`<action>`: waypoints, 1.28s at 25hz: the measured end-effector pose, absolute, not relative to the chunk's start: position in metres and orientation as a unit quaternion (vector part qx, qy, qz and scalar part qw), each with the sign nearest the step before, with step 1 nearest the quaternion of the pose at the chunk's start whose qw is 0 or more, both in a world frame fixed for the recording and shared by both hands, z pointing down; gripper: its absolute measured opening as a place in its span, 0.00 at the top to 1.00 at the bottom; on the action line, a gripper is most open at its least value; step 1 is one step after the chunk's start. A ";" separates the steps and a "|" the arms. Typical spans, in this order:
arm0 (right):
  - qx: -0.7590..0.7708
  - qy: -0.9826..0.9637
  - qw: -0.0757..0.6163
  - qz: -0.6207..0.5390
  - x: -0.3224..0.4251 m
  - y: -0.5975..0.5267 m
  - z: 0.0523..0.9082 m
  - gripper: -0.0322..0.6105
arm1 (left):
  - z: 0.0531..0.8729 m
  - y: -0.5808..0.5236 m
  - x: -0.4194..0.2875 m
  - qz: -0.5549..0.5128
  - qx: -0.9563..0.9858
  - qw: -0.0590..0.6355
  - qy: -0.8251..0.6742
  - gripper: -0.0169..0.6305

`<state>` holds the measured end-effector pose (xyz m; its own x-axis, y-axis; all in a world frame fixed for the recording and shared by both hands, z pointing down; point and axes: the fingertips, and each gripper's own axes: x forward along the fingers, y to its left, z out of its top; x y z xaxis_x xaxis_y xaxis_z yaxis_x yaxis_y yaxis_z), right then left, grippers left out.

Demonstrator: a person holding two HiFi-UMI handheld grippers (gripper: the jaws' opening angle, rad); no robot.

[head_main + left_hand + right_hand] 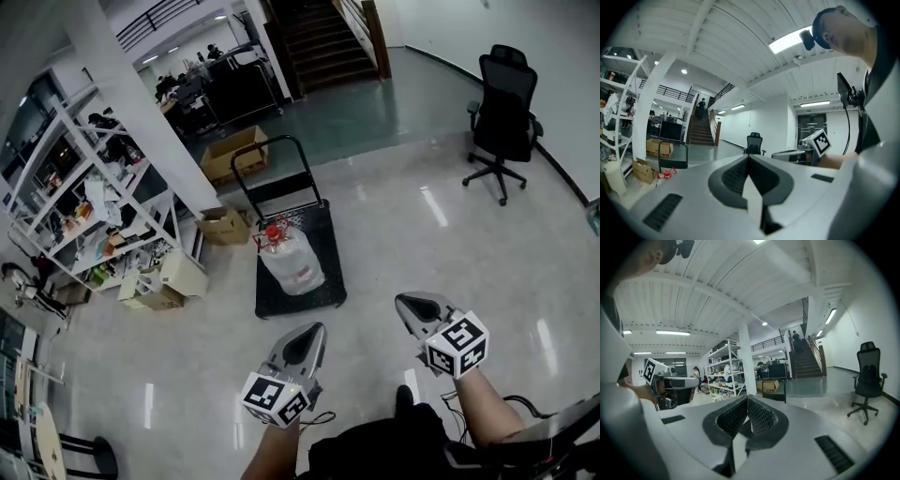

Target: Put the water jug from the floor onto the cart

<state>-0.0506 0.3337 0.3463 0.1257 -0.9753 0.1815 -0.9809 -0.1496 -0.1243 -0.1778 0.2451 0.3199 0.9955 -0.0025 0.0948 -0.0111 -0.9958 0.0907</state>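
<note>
The water jug [291, 262] already sat on the black cart [328, 253], toward the deck's left edge, with its red cap nearer the handle. The left gripper [315, 332] and right gripper [405, 302] were both closed and empty, well short of the cart. The job looked done; centring the jug would have needed both jaws opened first and a square approach

One jug [291, 262], one cart [281, 302], one chair [504, 122], one staircase [323, 42], one shelf rack [94, 197], at least three boxes [234, 155], and two grippers: left gripper [316, 329], right gripper [402, 301].
</note>
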 end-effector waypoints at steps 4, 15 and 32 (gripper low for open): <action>0.761 -0.639 0.015 0.106 -0.121 0.341 0.349 0.95 | 0.329 0.253 -0.255 0.045 0.997 0.057 0.000 0.98; 0.792 -0.599 0.001 0.121 -0.335 0.393 0.360 0.95 | 0.349 0.289 -0.455 0.044 0.995 0.076 0.051 0.98; 0.783 -0.608 0.009 0.128 -0.418 0.575 0.348 0.95 | 0.317 0.476 -0.517 0.032 0.995 0.073 0.063 0.98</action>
